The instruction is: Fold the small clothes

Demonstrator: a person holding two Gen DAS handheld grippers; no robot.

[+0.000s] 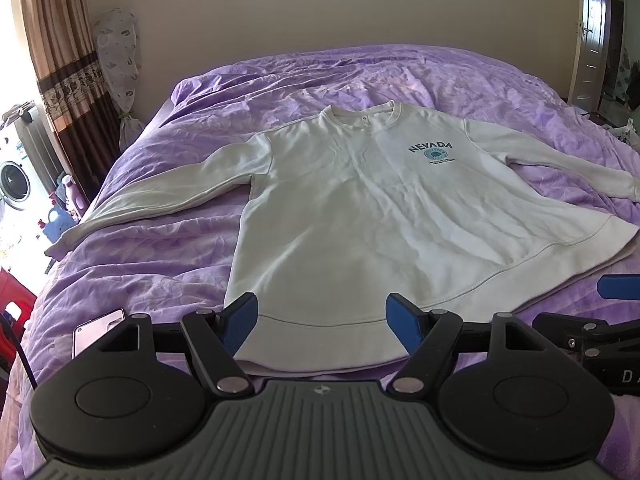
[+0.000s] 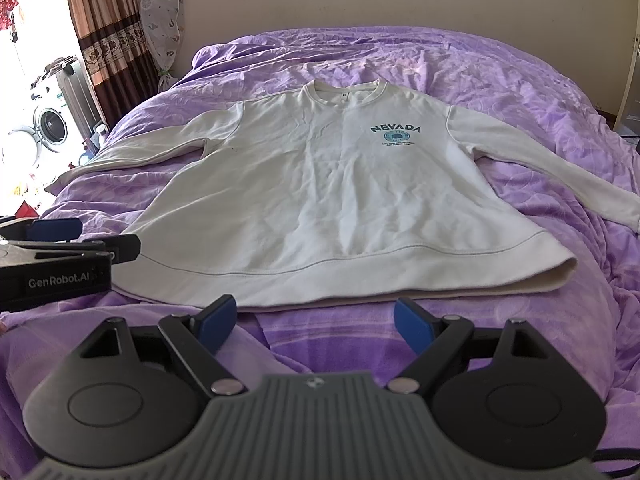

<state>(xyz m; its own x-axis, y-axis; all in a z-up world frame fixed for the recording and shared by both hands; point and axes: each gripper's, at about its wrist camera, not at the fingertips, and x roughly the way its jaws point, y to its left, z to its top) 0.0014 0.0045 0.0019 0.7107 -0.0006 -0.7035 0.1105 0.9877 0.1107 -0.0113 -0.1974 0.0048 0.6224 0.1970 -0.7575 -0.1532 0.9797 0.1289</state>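
Sweatshirt [image 1: 360, 200] front and centre, cream-white, lying flat and face up on the purple bedspread [image 1: 160, 248], "NEVADA" print [image 1: 431, 148] on the chest, collar toward the far wall. Both sleeves are spread out to the sides, the left-hand one running down toward the bed edge, the other stretching off to the right.

Your left tool [image 1: 322, 320] sits wide open right at the hem, one blue pad over the hem's near-left corner, the other just above the hem band, nothing between them. From the right wrist view that left tool [image 2: 52, 228] shows side-on at the garment's bottom-left corner.

Your right tool [image 2: 316, 320] is spread wide too, holding nothing, hanging just short of the hem over bare bedspread; I cannot tell whether it touches the fabric below.

There's a phone [image 1: 98, 330] lying on the bedspread beside your left tool. Off to the left, a washing machine [image 2: 48, 128] and brown patterned curtain [image 2: 104, 32] by the bright window.
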